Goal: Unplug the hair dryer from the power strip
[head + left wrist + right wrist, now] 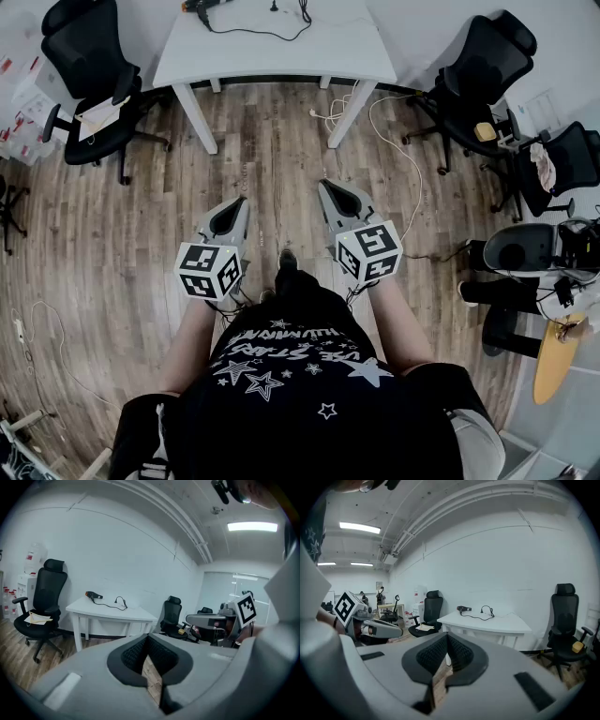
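A dark hair dryer (pixel 200 6) lies at the far left of a white table (pixel 281 52), well ahead of me. Its black cord (pixel 258 34) trails to the right across the tabletop. The left gripper view shows the dryer (pixel 93 595) and cord (pixel 118 603) far off, and the right gripper view shows the same dryer (pixel 463 609) and cord (pixel 486 612). I cannot make out a power strip. My left gripper (pixel 240 202) and right gripper (pixel 325 186) are held side by side over the wood floor, both shut and empty, pointing at the table.
Black office chairs stand left (pixel 89 80) and right (pixel 480 70) of the table, with another (pixel 572 159) at the far right edge. A white cable (pixel 398 141) runs over the floor by the table's right leg (pixel 349 112). Equipment clutters the right side (pixel 534 258).
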